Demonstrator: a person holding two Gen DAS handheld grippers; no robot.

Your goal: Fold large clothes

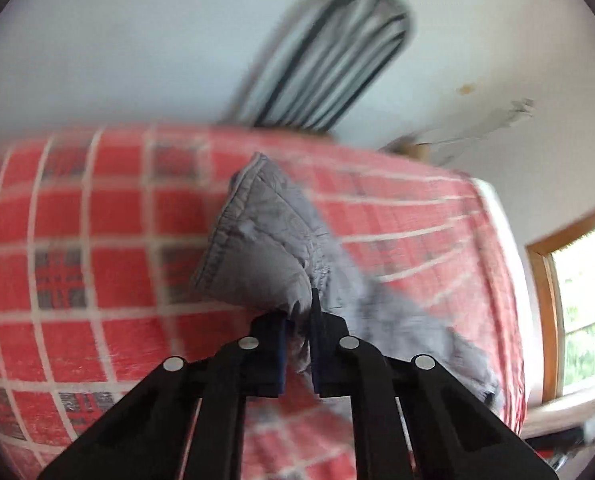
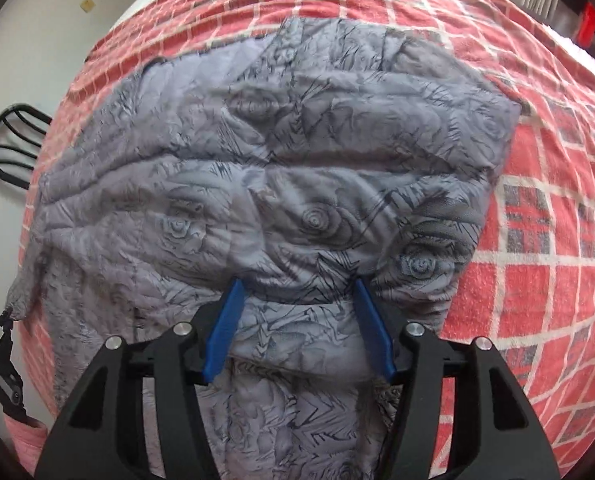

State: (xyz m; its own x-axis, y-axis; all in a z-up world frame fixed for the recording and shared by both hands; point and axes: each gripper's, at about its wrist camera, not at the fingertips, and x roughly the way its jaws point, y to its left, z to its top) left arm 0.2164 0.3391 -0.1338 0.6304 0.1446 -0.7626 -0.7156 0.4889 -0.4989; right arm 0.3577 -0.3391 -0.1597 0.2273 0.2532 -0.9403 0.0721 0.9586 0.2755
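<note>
A large grey quilted garment [image 2: 297, 140] with a rose print lies spread over a bed under a red plaid cover [image 2: 537, 240]. My right gripper [image 2: 298, 282] points steeply down at the near edge. Its blue pads [image 2: 227, 328] stand about half apart and press on a thick fold of the garment that fills the gap. In the left wrist view my left gripper [image 1: 300, 312] is shut on a stitched corner of the grey garment [image 1: 257, 232], lifted off the plaid cover [image 1: 77, 220]. The right wrist view shows the left gripper [image 2: 5, 314] at the far left edge, holding that corner.
A black metal chair [image 1: 329, 60] stands against the white wall beyond the bed and shows again as the chair [image 2: 13, 144] at left. A wood-framed window [image 1: 577, 300] is at the right. A red object [image 2: 587, 20] sits past the bed's far corner.
</note>
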